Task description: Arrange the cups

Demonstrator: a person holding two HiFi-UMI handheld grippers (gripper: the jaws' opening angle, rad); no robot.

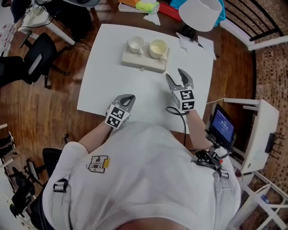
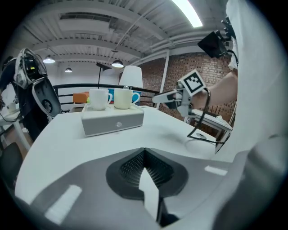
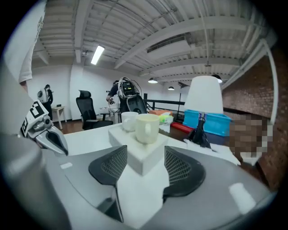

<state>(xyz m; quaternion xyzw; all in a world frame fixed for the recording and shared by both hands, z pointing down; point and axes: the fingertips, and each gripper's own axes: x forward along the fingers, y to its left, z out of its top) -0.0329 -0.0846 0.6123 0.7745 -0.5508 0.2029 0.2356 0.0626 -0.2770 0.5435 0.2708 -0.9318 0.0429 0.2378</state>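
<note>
A white surface [image 1: 101,72] fills the middle of the head view, with a white lampshade [image 1: 200,13] at its far right corner. Toward the far side of the surface sits a pale rectangular block [image 1: 143,62], and both cups stand upright on top of it, side by side: a white cup [image 1: 136,44] on the left and a cream-tinted cup [image 1: 158,47] on the right, which perhaps has something pale inside, though the view is too coarse to be sure. The right gripper [image 1: 175,74] is over the surface just short of the block's near right corner, its jaws apart and empty, the block and cups showing beyond the gap. The left gripper [image 1: 128,97] rests at the near edge of the surface, well apart from the block, its jaws closed together on nothing.
</note>
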